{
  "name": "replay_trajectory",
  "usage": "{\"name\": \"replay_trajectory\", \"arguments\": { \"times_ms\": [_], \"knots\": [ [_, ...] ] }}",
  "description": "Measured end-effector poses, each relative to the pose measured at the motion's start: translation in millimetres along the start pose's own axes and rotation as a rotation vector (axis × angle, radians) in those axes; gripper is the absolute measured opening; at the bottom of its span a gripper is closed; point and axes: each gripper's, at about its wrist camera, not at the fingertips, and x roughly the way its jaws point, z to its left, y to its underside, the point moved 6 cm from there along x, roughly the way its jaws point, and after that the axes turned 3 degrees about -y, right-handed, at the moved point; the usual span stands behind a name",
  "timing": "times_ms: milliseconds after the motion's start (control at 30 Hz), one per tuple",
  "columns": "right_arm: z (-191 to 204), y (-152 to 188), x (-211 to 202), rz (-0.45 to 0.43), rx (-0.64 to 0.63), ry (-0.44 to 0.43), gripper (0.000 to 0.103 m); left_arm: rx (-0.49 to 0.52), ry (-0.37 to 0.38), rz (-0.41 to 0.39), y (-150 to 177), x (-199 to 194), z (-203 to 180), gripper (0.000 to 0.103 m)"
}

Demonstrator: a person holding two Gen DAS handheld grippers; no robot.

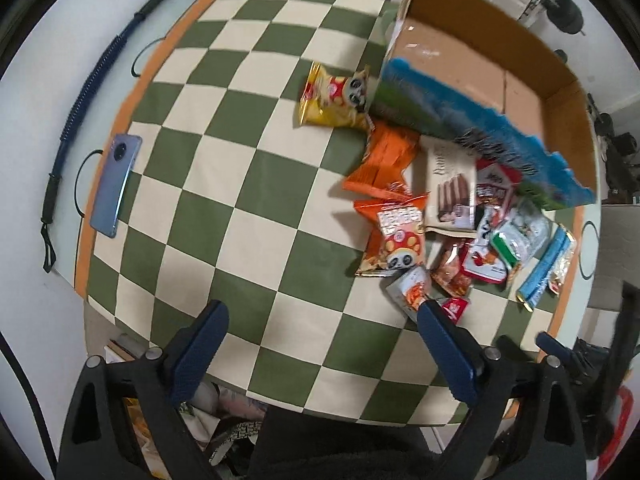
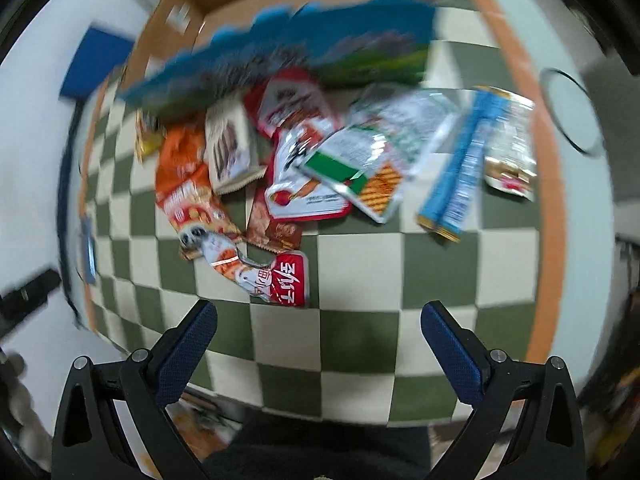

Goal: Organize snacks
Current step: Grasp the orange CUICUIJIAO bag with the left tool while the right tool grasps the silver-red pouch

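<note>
Bright, even light in both round pictures, but one is smeared.

The left wrist picture is mostly sharp: the checkered cloth (image 1: 248, 168) shows clean squares, and only the blue edge of the cardboard box (image 1: 496, 80) looks fuzzy. The right wrist picture is blurry all over, so the snack packets (image 2: 320, 160) look streaked and their words are hard to read. Shadows are soft and faint. Straight lines bend near the edges, and the corners are black. The phone (image 1: 118, 184) shines a little along its side.

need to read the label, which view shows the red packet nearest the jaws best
The right wrist view: the red packet lies whole and unobstructed, print visible though blurred. In the left wrist view only a corner shows behind a finger.
</note>
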Motion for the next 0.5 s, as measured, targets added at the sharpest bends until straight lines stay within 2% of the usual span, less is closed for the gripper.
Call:
{"name": "replay_trajectory", "arguments": {
  "times_ms": [100, 300, 367, 433, 467, 500],
  "knots": [
    [24, -5, 36, 0.034, -0.152, 0.037, 0.103, 0.011, -0.037, 0.012, 4, 12, 6, 0.097],
    [78, -5, 93, 0.092, -0.483, 0.164, 0.100, 0.007, -0.096, 0.047, 14, 37, 25, 0.097],
    [87, -1, 113, 0.135, -0.538, 0.190, 0.096, 0.009, -0.106, 0.055, 16, 44, 28, 0.097],
    [89, 4, 129, 0.175, -0.541, 0.196, 0.089, 0.013, -0.110, 0.053, 15, 47, 28, 0.097],
    [86, 6, 135, 0.185, -0.532, 0.213, 0.082, 0.016, -0.110, 0.052, 14, 48, 27, 0.096],
    [84, 7, 137, 0.172, -0.530, 0.229, 0.081, 0.023, -0.105, 0.051, 13, 50, 24, 0.096]
  ]
}}
